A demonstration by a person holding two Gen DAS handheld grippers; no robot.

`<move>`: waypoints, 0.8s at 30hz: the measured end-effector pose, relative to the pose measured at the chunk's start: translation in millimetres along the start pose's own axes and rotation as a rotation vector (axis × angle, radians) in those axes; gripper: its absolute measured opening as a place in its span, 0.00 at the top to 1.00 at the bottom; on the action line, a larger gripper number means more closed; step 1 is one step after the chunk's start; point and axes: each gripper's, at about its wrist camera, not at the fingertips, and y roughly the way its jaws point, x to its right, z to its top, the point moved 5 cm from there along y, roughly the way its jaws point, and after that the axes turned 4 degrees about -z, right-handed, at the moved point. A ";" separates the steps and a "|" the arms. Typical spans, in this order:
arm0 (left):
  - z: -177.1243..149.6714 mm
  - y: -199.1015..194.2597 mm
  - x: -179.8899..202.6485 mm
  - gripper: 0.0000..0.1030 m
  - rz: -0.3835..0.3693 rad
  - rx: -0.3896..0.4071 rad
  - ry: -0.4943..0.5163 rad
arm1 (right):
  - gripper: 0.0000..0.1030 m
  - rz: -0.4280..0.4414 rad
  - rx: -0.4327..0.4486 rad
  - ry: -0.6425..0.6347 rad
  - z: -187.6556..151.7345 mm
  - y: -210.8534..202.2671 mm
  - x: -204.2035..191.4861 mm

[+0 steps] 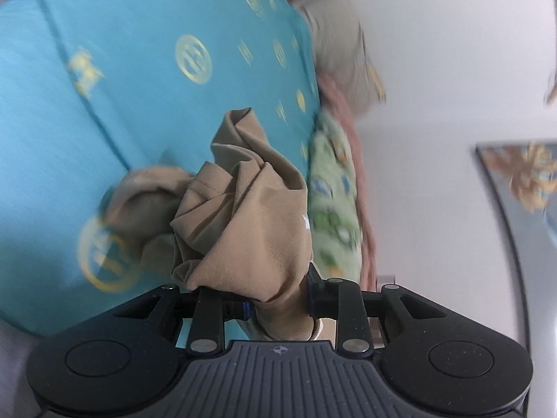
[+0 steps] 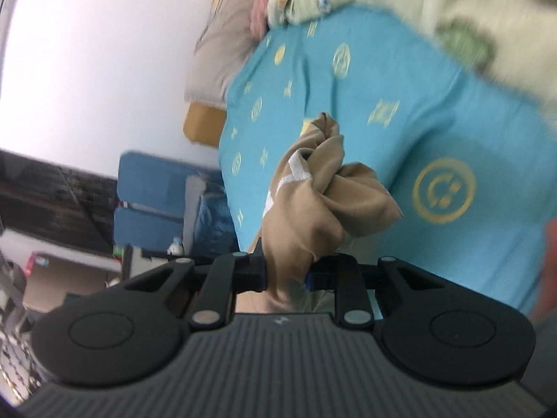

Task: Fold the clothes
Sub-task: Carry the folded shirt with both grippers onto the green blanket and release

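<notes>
A tan garment [image 1: 243, 223] is bunched up in my left gripper [image 1: 278, 299], which is shut on it and holds it above a turquoise bed sheet [image 1: 122, 87] with gold emblems. My right gripper [image 2: 287, 271] is shut on another bunch of the same tan garment [image 2: 313, 205], which shows a white printed mark. It too hangs above the turquoise sheet [image 2: 435, 122]. Both views are tilted sideways and blurred. The fingertips of both grippers are hidden by the cloth.
A green patterned blanket [image 1: 330, 191] and a pink cloth [image 1: 351, 132] lie at the sheet's edge, with a grey pillow [image 1: 337, 45] beyond. A white wall [image 1: 452, 69] is behind. In the right wrist view blue storage boxes [image 2: 153, 202] and clutter stand beside the bed.
</notes>
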 end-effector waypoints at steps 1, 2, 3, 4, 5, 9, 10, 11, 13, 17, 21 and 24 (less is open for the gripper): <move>-5.1 14.1 15.3 0.72 -0.003 -0.026 0.013 | 0.78 -0.005 0.016 0.003 13.5 -10.9 0.7; -10.2 28.1 30.6 0.72 -0.005 -0.051 0.026 | 0.78 -0.009 0.033 0.005 27.6 -21.6 1.6; -15.3 42.1 45.9 0.72 -0.008 -0.077 0.039 | 0.78 -0.015 0.057 0.003 44.8 -31.9 1.6; -20.4 56.1 61.2 0.72 -0.010 -0.103 0.053 | 0.78 -0.021 0.082 -0.003 64.5 -42.7 1.6; -25.5 70.1 76.4 0.72 -0.013 -0.128 0.066 | 0.78 -0.029 0.107 -0.011 84.6 -53.7 1.6; -45.9 125.5 137.2 0.72 -0.023 -0.231 0.118 | 0.78 -0.041 0.230 -0.033 173.5 -92.1 -6.8; -50.9 139.3 152.4 0.72 -0.025 -0.257 0.131 | 0.78 -0.050 0.277 -0.053 192.8 -101.6 -9.7; -58.4 162.2 172.9 0.72 -0.060 -0.264 0.160 | 0.78 -0.061 0.324 -0.076 210.3 -111.0 -12.7; -73.3 207.7 213.9 0.72 -0.129 -0.279 0.217 | 0.78 -0.084 0.419 -0.123 245.3 -130.1 -18.7; -112.7 280.3 239.9 0.71 -0.166 -0.306 0.335 | 0.78 -0.153 0.558 -0.180 296.9 -156.7 -10.9; -157.9 307.9 190.5 0.71 -0.077 -0.405 0.428 | 0.78 -0.289 0.511 -0.136 297.3 -147.8 58.4; -172.1 311.5 140.3 0.69 0.004 -0.482 0.432 | 0.77 -0.367 0.383 -0.065 275.4 -132.1 119.7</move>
